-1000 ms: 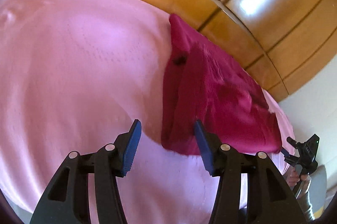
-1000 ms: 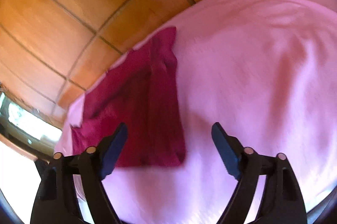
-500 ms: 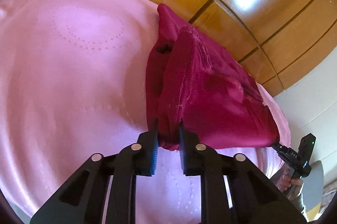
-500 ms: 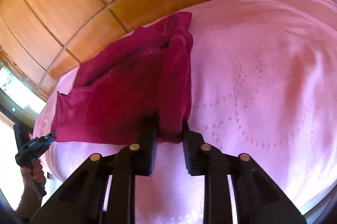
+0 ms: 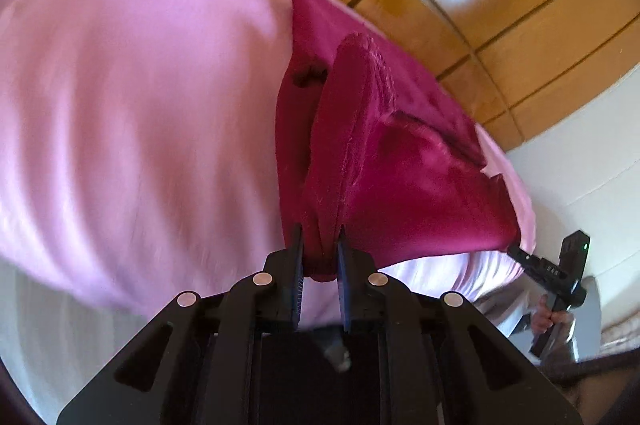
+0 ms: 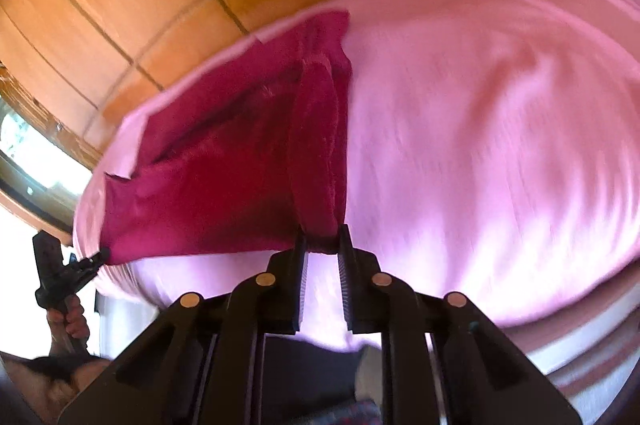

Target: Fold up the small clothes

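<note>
A dark red garment (image 5: 400,165) lies on a pink bedspread (image 5: 140,85), its near edge lifted and stretched taut between the two grippers. My left gripper (image 5: 320,237) is shut on one near corner, with a bunched fold of red cloth between its blue pads. At the far right of the left wrist view, my right gripper (image 5: 516,249) pinches the other corner. In the right wrist view the garment (image 6: 224,177) hangs from my right gripper (image 6: 323,237), whose jaws are closing on the pinched cloth. My left gripper (image 6: 102,253) holds the opposite corner at the left.
The pink bedspread (image 6: 500,145) spreads wide beside the garment. Orange floor tiles (image 5: 520,25) lie beyond the bed, with a white wall (image 5: 580,165) at the right. A person's hand (image 6: 68,317) grips the left tool's handle. A bright window (image 6: 24,153) is at the left.
Both grippers went from open beside the garment to shut on its near corners. They have since drawn that edge up and toward the cameras, stretching the cloth between them.
</note>
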The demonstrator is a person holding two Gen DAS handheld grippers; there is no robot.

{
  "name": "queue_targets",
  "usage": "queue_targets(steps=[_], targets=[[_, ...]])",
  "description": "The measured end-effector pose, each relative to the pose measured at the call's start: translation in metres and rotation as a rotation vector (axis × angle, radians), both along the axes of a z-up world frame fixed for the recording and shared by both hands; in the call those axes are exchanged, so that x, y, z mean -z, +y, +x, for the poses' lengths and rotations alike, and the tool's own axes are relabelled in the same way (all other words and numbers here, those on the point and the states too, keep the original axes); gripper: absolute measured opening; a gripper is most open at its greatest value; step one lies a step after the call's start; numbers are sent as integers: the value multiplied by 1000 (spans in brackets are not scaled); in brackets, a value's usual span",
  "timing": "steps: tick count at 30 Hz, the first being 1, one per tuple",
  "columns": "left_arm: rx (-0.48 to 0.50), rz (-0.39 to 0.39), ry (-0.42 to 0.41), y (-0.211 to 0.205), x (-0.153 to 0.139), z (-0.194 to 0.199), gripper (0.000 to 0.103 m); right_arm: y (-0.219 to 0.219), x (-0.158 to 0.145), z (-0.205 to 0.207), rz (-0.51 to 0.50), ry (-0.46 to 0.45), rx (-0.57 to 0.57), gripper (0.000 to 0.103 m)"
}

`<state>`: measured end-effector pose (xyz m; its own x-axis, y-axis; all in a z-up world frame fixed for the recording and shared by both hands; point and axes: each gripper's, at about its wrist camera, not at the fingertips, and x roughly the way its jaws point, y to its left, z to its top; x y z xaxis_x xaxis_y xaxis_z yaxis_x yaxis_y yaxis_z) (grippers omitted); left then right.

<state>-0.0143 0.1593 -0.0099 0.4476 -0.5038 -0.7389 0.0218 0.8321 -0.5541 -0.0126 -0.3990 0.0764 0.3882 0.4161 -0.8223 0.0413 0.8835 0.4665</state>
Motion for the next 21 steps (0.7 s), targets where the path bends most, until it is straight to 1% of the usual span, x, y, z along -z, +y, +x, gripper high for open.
queue_targets(steps=[2,3,4,6,7,8,10,12,16,18,21], targets=[[22,46,0,-4,-1,-6,16,0,5,-6,-5,31,-19,14],[23,83,-9,-6,-4,-6,18,1,6,-6,-14,40,-32,16],[27,91,-24,-5,-9,0,22,0,5,-4,-20,40,-27,20],[18,97,-56,-2,-17,7,37,-7,1,3,-8,21,3,37],[6,105,-79,1,-22,11,39,-13,-3,7,-13,5,19,51],[1,105,-92,2,-26,16,40,-15,-6,11,-28,-13,32,53],[1,112,-118,3,-30,29,40,-16,-13,24,-41,-54,37,53],[20,129,-138,-2,-33,41,40,-13,-14,39,-48,-83,36,53],[64,155,-147,-16,-28,58,40,-4,-6,68,-84,-112,10,53],[72,158,-130,-20,-20,69,40,3,1,81,-103,-111,-4,50],[88,145,-126,-25,-15,76,38,15,11,94,-138,-103,-45,41]])
